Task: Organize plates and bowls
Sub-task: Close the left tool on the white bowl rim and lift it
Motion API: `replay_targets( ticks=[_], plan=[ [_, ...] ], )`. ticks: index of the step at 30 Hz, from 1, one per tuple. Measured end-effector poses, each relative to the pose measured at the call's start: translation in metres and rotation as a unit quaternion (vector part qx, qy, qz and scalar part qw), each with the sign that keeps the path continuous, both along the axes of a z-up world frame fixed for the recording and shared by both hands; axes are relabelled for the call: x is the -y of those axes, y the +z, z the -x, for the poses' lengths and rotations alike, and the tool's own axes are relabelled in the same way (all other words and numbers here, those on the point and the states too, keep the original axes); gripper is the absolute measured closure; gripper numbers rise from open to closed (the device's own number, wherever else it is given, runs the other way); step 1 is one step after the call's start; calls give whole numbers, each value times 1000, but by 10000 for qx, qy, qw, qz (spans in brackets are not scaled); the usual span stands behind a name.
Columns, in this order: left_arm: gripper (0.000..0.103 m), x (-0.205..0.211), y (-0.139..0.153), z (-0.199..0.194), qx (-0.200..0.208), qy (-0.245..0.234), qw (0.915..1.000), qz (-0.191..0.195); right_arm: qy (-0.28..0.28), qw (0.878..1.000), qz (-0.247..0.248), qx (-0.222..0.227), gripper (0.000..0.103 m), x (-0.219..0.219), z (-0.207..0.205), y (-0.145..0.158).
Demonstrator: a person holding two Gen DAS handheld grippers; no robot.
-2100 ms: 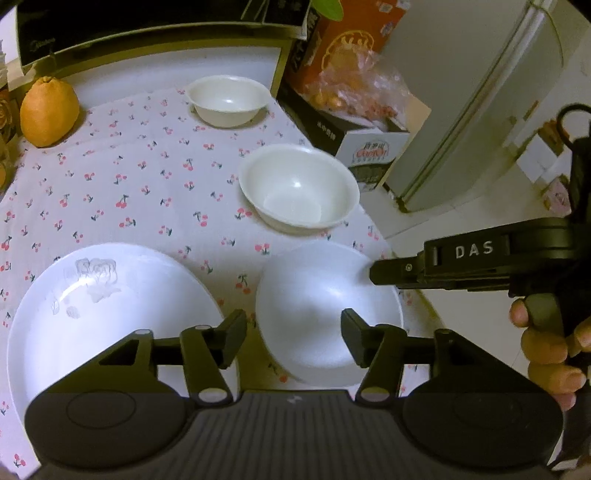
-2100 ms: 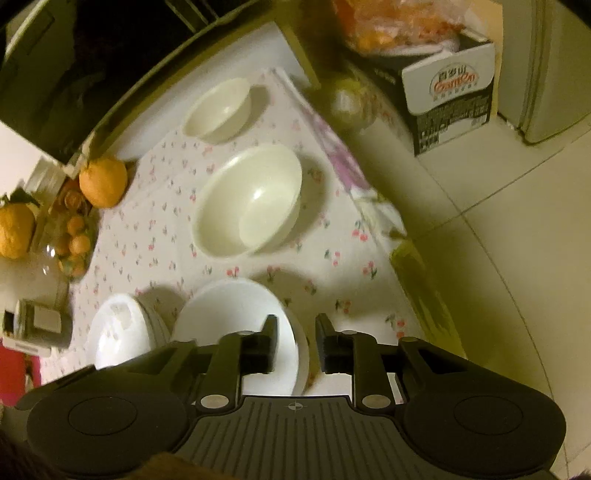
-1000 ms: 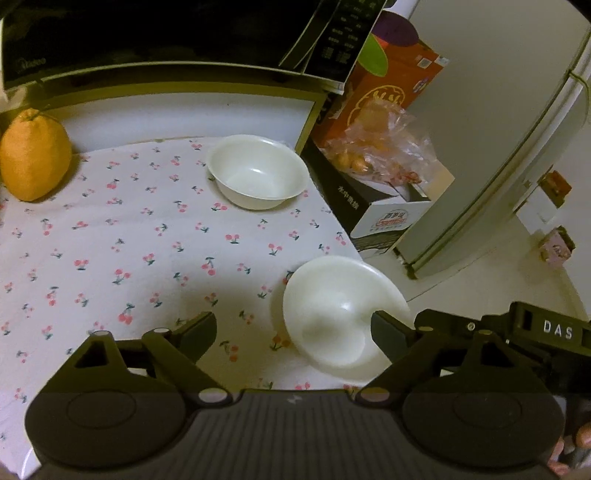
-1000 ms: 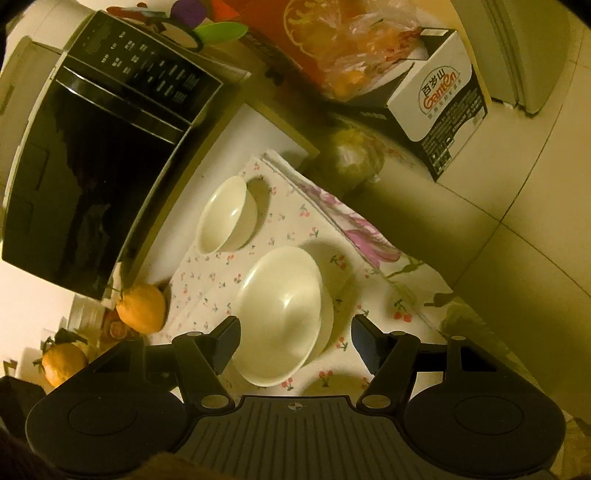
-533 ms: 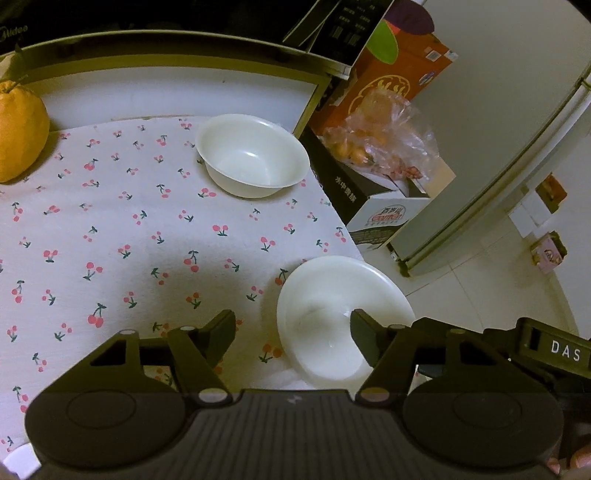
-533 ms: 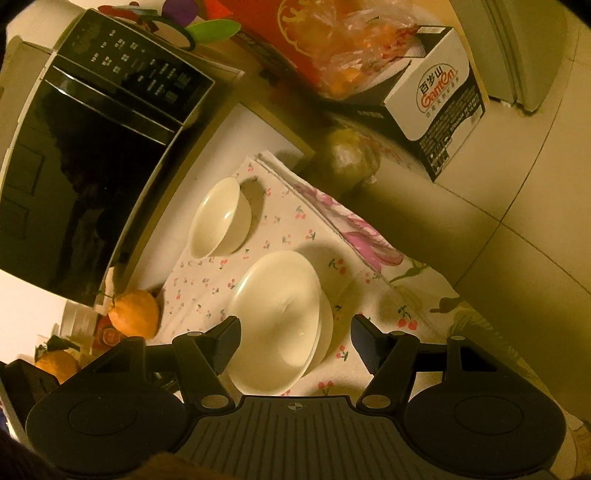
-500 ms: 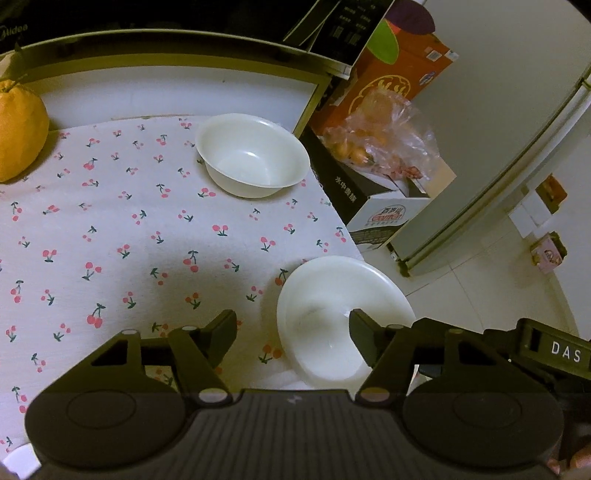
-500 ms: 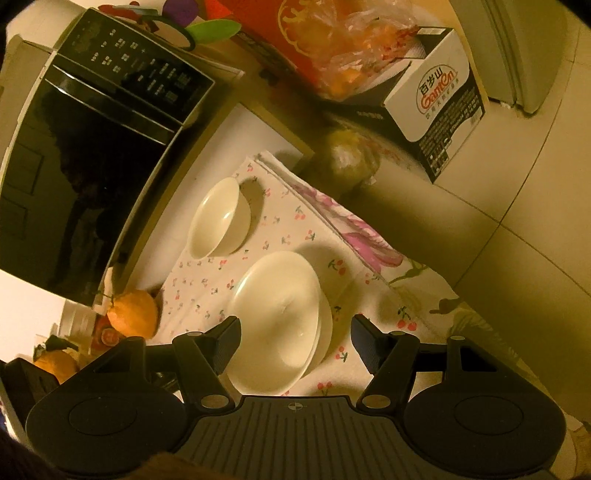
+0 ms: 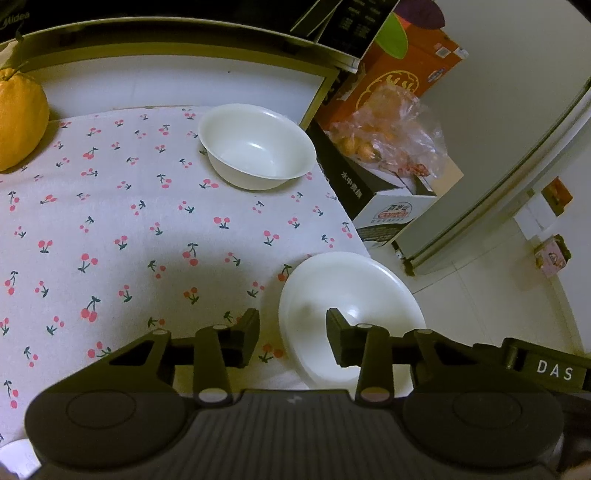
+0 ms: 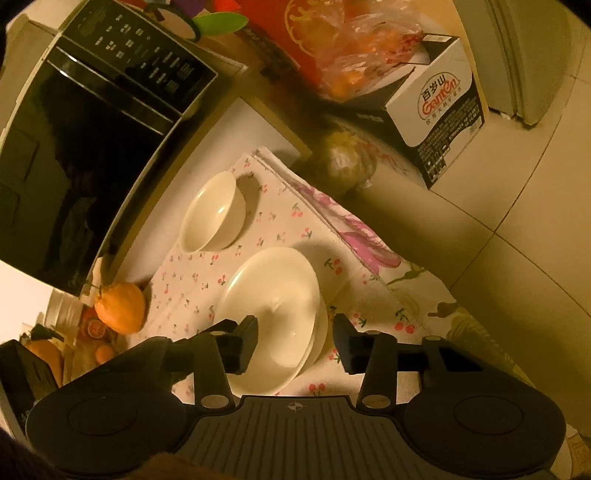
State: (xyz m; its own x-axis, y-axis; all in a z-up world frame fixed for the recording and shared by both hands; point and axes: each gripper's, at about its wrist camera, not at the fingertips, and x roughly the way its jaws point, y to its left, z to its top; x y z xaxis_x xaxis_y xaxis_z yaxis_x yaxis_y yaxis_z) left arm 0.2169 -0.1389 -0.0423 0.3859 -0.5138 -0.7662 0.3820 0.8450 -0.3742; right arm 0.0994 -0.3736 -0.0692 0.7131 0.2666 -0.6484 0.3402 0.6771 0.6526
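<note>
Both tongs are spread wide, holding nothing. Left tongs (image 9: 291, 332) and right tongs (image 10: 295, 341) straddle the rim of the big white bowl (image 9: 351, 295) at the table's (image 9: 110, 240) near-right corner. Small bowl (image 9: 256, 146) sits farther back. Readable text: "DAS" on the right tool (image 9: 554, 369), "Ganten" on a box (image 10: 439, 99), "Midea" on the microwave (image 9: 16, 20).
</note>
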Motion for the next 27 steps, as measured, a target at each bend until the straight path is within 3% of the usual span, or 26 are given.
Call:
replay_targets(
  ticks=[5, 10, 27],
  plan=[
    [80, 2, 1, 1, 26, -64, 10000, -19, 20, 10000, 15, -34, 78, -1, 0, -1],
    [83, 4, 2, 4, 137, -99, 9998, -138, 36, 10000, 78, -8, 82, -2, 0, 0],
    [85, -3, 20, 19, 405, -135, 9989, -194, 98, 9997, 56, 224, 82, -5, 7, 13]
  ],
)
